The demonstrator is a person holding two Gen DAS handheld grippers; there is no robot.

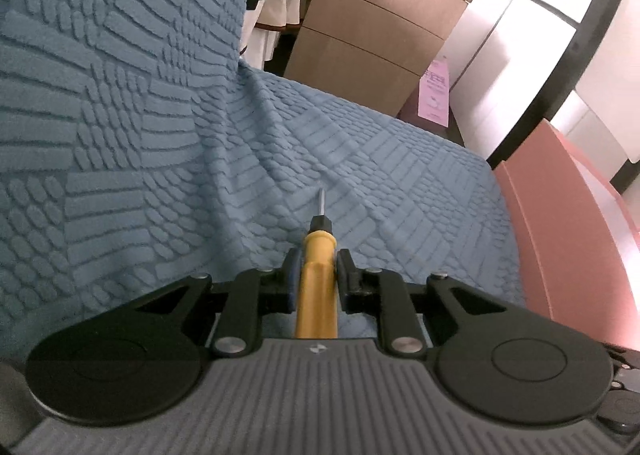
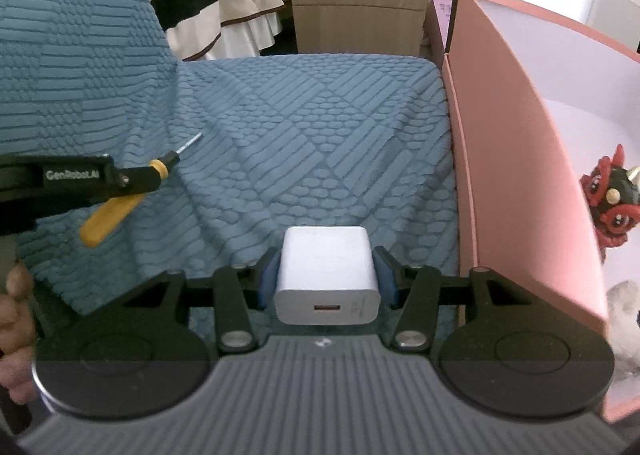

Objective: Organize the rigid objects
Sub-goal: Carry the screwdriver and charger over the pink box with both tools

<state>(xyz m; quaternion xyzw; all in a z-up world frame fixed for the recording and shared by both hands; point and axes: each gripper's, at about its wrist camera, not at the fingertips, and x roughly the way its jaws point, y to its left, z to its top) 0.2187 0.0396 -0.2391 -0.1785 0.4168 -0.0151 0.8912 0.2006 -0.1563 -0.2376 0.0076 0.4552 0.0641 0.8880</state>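
Right tongs [image 2: 326,279] are clamped on a white plastic USB charger block [image 2: 326,275], held just above the blue textured fabric cover [image 2: 320,143] near its right edge, beside the pink cardboard box [image 2: 520,175]. Left tongs [image 1: 318,275] are squeezed tight on a yellow-handled screwdriver [image 1: 318,279], tip pointing away, over the cover's middle. Red toy figure [image 2: 610,195] sits inside the box.

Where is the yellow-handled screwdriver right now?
The yellow-handled screwdriver is clamped in the left gripper, raised above the blue textured blanket, left of the pink box.
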